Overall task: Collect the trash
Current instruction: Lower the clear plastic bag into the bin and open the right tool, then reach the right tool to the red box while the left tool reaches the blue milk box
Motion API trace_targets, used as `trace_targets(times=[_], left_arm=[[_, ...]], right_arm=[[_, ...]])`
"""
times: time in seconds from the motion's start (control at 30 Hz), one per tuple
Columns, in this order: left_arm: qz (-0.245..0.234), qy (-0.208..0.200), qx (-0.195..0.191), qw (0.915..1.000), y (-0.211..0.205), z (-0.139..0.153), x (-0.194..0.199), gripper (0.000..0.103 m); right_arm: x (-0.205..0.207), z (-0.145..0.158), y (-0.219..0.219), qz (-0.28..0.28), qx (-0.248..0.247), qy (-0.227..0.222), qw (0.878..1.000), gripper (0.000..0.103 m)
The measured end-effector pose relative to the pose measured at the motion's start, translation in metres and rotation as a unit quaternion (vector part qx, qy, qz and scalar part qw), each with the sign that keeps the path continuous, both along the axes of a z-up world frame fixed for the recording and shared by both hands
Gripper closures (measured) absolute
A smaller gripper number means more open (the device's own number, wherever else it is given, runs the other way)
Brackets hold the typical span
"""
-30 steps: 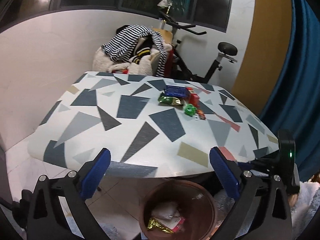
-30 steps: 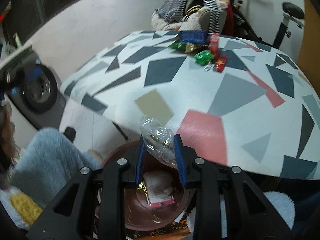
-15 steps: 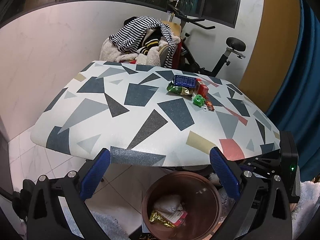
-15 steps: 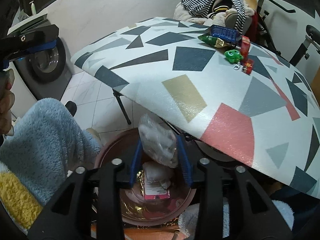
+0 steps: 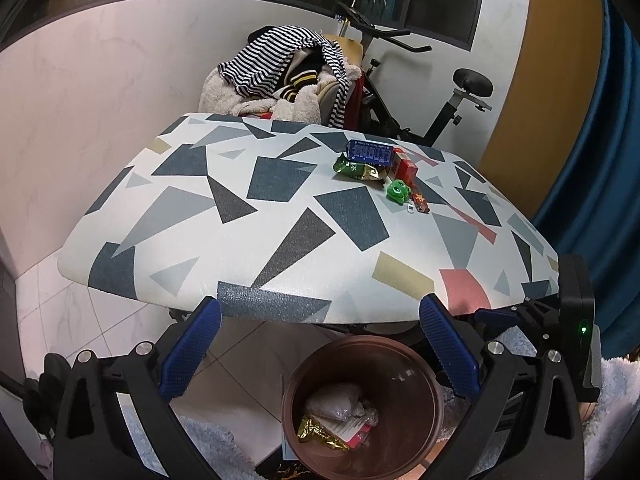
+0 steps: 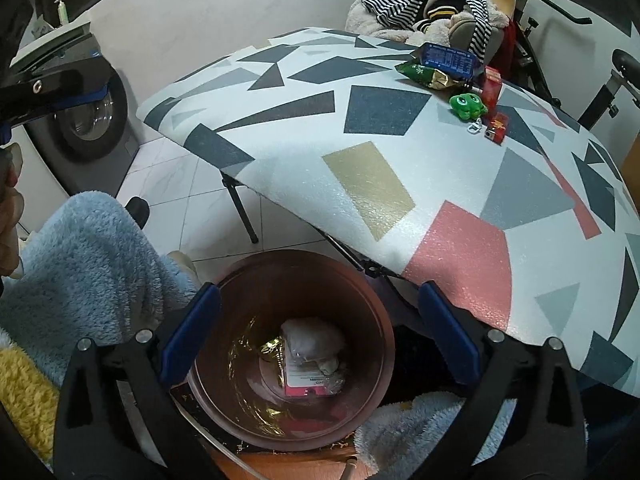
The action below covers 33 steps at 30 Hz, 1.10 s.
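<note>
Right gripper (image 6: 319, 330): jaws spread, empty | clear plastic bag (image 6: 314, 340): in brown bin (image 6: 372, 300) directly below | left gripper (image 5: 320, 346): jaws spread, empty

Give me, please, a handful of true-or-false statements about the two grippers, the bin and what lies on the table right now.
1. The right gripper is open and holds nothing. True.
2. The bin is empty. False: a clear plastic bag, a pink-edged packet and a gold wrapper lie in it.
3. The left gripper is shut on a wrapper. False: its jaws stand wide apart, holding nothing.
4. A green snack bag lies on the table beside a blue box. True.
5. The bin stands on the table. False: it stands on the floor by the table's near edge.
</note>
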State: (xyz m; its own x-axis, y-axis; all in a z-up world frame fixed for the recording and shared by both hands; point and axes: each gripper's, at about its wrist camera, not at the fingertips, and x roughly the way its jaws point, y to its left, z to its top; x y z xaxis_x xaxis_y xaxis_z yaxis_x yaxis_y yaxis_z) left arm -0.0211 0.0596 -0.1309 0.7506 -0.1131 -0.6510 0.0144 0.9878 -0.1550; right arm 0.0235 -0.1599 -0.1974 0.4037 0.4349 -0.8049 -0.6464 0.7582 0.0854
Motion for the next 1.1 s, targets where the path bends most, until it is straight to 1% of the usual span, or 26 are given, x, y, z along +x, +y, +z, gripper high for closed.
trace_targets(times=[0.27, 0.37, 0.47, 0.53, 0.6, 0.63, 0.7, 0.73, 0.8, 0.83, 0.93, 1.03, 1.07, 1.1], left_arm=[[-0.001, 0.004, -0.001, 1.0, -0.001, -0.003, 0.0, 0.006], [-0.001, 0.004, -0.001, 1.0, -0.001, -0.003, 0.0, 0.006], [-0.002, 0.0, -0.001, 1.0, 0.0, -0.004, 0.0, 0.006], [-0.003, -0.007, 0.006, 1.0, 0.0, -0.003, 0.001, 0.006], [-0.004, -0.01, 0.01, 0.9999, 0.0, -0.003, 0.003, 0.006], [-0.005, -0.01, 0.01, 0.9999, 0.001, -0.003, 0.004, 0.006], [-0.006, -0.011, 0.005, 0.9999, 0.003, -0.004, 0.009, 0.006], [-0.006, -0.012, 0.003, 0.9999, 0.005, -0.004, 0.011, 0.006], [-0.004, -0.012, 0.0, 0.9999, 0.008, -0.004, 0.016, 0.006], [-0.004, -0.012, -0.001, 0.9999, 0.009, -0.004, 0.02, 0.006], [-0.002, -0.014, -0.008, 0.9999, 0.014, -0.005, 0.029, 0.006], [0.0, -0.014, -0.016, 0.9998, 0.02, -0.007, 0.038, 0.006], [0.001, -0.013, -0.019, 0.9997, 0.022, -0.008, 0.042, 0.006], [0.002, -0.013, -0.023, 0.9996, 0.024, -0.009, 0.046, 0.006]], right_arm=[[0.001, -0.001, -0.001, -0.002, -0.001, 0.0, 1.0, 0.006], [0.001, 0.0, -0.003, -0.011, -0.003, -0.004, 1.0, 0.006], [0.005, 0.003, -0.009, -0.024, 0.008, -0.001, 1.0, 0.006], [0.01, 0.006, -0.016, -0.038, 0.019, 0.001, 0.999, 0.006], [0.018, 0.011, -0.026, -0.074, 0.025, -0.011, 0.997, 0.006], [0.026, 0.015, -0.035, -0.104, 0.022, -0.022, 0.994, 0.006], [0.036, 0.019, -0.043, -0.133, 0.02, -0.028, 0.991, 0.006], [0.05, 0.021, -0.054, -0.159, 0.023, -0.024, 0.987, 0.006], [0.067, 0.024, -0.066, -0.179, 0.034, -0.013, 0.983, 0.006], [0.082, 0.027, -0.076, -0.198, 0.045, -0.006, 0.979, 0.006], [0.105, 0.034, -0.091, -0.218, 0.056, -0.011, 0.974, 0.006], [0.14, 0.045, -0.098, -0.23, 0.066, -0.026, 0.971, 0.007], [0.147, 0.047, -0.099, -0.229, 0.07, -0.026, 0.97, 0.012], [0.156, 0.049, -0.098, -0.229, 0.074, -0.026, 0.97, 0.019]])
